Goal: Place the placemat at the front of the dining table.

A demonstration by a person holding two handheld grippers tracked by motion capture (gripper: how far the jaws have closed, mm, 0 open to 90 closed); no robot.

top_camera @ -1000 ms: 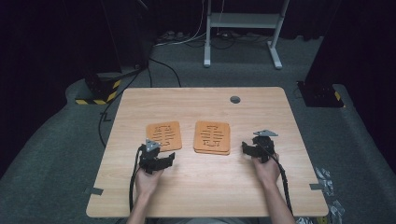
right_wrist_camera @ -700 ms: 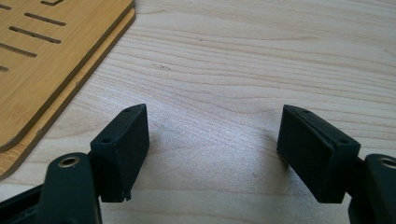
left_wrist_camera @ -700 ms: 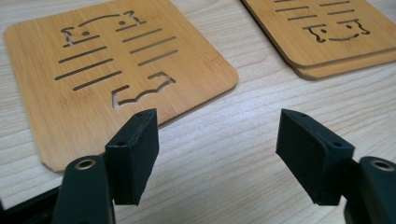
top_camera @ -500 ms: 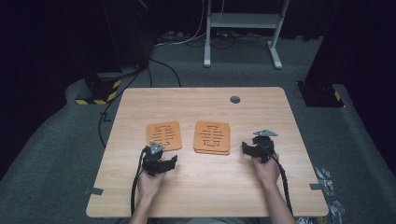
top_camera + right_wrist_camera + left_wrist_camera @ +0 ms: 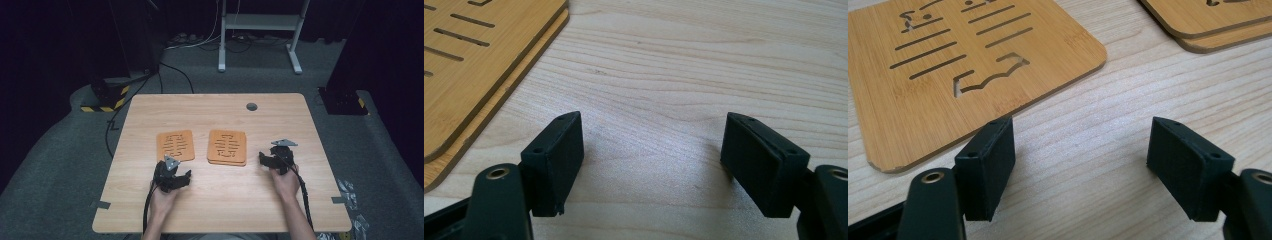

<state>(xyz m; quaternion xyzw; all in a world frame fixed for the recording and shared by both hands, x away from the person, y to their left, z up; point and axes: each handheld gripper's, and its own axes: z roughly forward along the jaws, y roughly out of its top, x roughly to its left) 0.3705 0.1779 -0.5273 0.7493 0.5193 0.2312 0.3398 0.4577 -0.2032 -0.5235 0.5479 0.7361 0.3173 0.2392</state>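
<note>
1. Fingers of the left gripper are seen spread wide with bare wood between them; the spread has just been widened a little, and nothing is gripped.
2. Fingers of the right gripper are likewise held apart over bare wood, gripping nothing.
3. A single flat, rounded-corner bamboo coaster with cut-out slots is laid flat on the light wooden desk, just beyond the left gripper; its near edge is met by the tip of one finger in the left gripper view.
4. A stack of two matching bamboo coasters is placed to the right of the single one, near the desk's middle.
5. The stack's corner is seen just beside the right gripper, apart from its fingers.
</note>
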